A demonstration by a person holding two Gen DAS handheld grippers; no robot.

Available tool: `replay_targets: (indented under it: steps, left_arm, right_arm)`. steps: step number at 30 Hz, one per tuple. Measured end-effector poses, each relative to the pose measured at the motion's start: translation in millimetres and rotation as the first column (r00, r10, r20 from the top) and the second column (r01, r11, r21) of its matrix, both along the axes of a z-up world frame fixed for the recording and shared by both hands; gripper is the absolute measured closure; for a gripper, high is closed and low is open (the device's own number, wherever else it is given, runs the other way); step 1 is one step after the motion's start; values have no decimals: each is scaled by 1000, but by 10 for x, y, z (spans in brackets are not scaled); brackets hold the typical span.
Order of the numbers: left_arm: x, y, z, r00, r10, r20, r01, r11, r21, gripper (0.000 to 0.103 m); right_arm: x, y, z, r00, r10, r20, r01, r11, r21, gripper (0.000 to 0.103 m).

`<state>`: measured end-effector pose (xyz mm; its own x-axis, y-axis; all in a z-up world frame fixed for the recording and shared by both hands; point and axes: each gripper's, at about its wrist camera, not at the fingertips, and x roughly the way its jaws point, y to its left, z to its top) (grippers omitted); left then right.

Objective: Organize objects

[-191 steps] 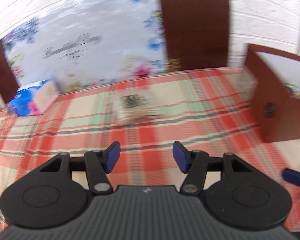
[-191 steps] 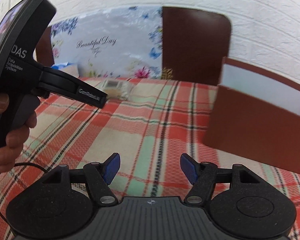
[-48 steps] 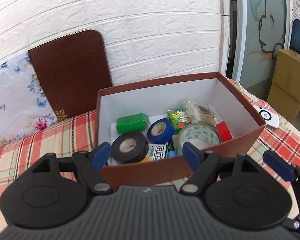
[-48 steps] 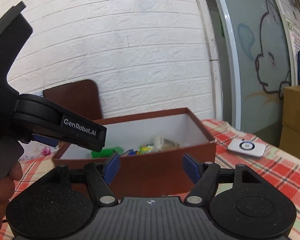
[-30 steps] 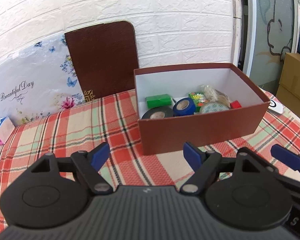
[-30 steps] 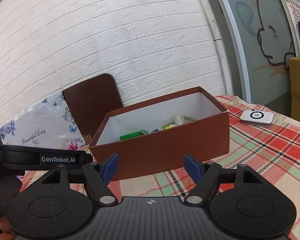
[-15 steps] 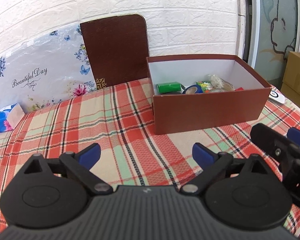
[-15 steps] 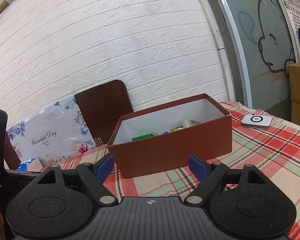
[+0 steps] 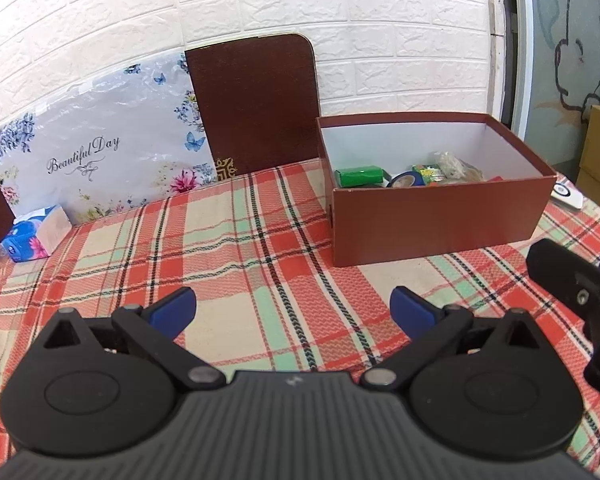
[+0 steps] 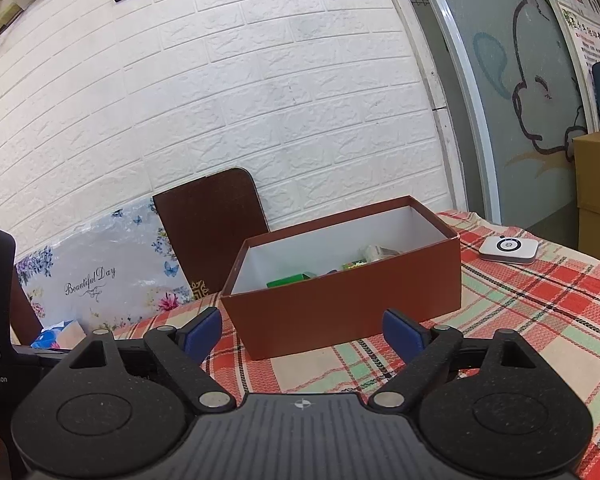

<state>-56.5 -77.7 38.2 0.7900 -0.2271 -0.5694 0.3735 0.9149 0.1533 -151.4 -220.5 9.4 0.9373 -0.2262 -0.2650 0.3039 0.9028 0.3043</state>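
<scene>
Boxes: one [image 9: 440, 220]
Tape rolls inside: perhaps two, partly hidden [image 9: 406, 179]
Green packs: one [image 9: 358, 176]
Tissue packs: one [image 9: 34, 234]
White gadgets: one [image 10: 508, 249]
Grippers: two [image 9: 292, 306]

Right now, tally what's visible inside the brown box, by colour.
Green: 2, the green box and the green snack packet
Blue: 1, the blue tape roll
Red: 1, a red item at the near wall
Clear: 1, a clear bag
Total: 5 visible in the brown box; the near wall hides the rest.
</scene>
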Motion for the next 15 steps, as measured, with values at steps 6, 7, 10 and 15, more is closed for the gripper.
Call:
replay_targets:
  steps: [6,7,10,15]
  left_arm:
    - [-20,35,-4,1000,8,-9,-8,1000,-4,0]
    - [-23,39,-1,1000,13,-7,-13,1000,-4,0]
    - [-32,50,8,1000,25,5,-25,1000,3,0]
    - [-51,54,5,999,37,13,-37,999,19,0]
  right_arm:
    - [-12,16,-4,1000,-1,0,1,1000,-2,14]
    - [-16,11,-8,1000,0,1,0,1000,-2,14]
    - [-34,18,-15,1000,-1,4,1,1000,1,14]
    - [-42,23,-22,1000,-1,4,1,1000,1,13]
